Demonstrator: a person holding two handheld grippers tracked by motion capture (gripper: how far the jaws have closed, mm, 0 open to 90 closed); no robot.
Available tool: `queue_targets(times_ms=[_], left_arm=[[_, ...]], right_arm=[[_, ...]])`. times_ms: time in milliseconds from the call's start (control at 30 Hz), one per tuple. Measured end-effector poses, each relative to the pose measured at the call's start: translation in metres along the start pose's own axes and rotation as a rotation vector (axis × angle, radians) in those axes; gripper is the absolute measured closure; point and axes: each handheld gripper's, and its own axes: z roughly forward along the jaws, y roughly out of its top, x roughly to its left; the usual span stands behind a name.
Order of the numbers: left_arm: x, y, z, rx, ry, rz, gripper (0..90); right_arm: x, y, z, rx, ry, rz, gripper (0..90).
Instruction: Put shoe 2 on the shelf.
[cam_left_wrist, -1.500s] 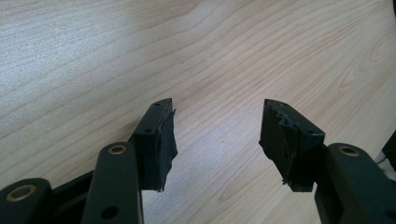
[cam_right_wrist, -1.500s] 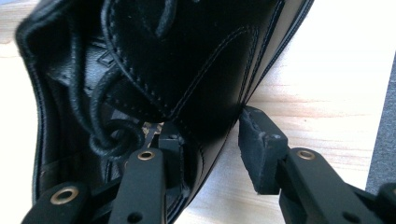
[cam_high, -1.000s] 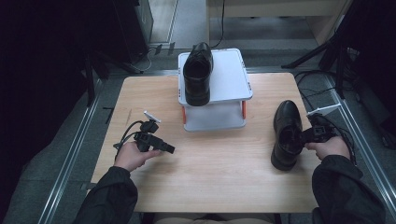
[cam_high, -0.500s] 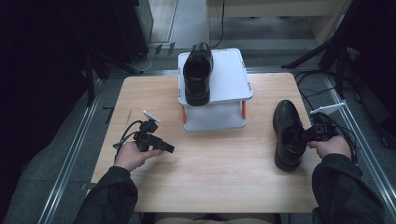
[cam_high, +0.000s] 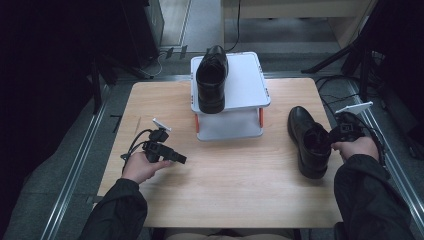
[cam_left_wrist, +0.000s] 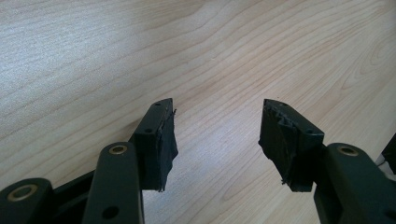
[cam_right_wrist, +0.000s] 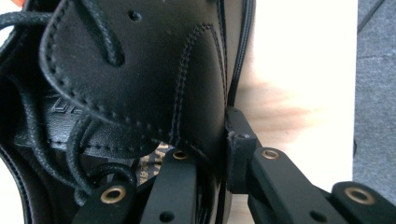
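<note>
R gripper (cam_right_wrist: 219, 154) jaws have just closed, pinching shoe (cam_right_wrist: 140, 74) side wall, one jaw inside; leather soft, shoe prob. heavy; L gripper (cam_left_wrist: 215, 135) jaws spread, empty.

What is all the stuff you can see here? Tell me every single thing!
shoe on the table: one, black, laces, right side of the table, its side wall between the right gripper's jaws
shoe on the stand: one, black, left part of the stand's top shelf
stand: one, white shelves with orange posts, far middle of the table
table: one, light wood
floor: grey, around the table
left gripper: one, black, left side of the table, jaws apart over bare wood, nothing between them
right gripper: one, black, jaws have just been closing and now pinch the side wall of the shoe on the table
sleeves: two, dark, near edge
</note>
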Motion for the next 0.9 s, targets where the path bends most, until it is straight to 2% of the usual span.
queue_targets(times_ms=[133, 333, 467, 633, 900], left_arm=[[0.001, 0.0, -0.001, -0.004, -0.005, -0.005, 44.6], [0.0, 0.0, 0.0, -0.004, -0.006, 0.0, 44.7], [0.0, -0.001, -0.001, -0.005, -0.011, 0.004, 44.6], [0.0, -0.001, -0.001, -0.004, -0.008, 0.005, 44.7], [-0.001, -0.001, -0.001, -0.001, -0.012, 0.009, 44.7]], right_arm=[[0.014, 0.009, -0.005, 0.003, 0.017, -0.011, 84.9], [0.036, 0.024, -0.013, 0.027, -0.01, -0.045, 85.0], [0.048, 0.035, -0.023, 0.013, 0.018, -0.035, 85.1], [0.066, 0.049, -0.047, -0.023, 0.001, -0.045, 85.0], [0.088, 0.068, -0.089, -0.066, 0.019, -0.031, 85.0]])
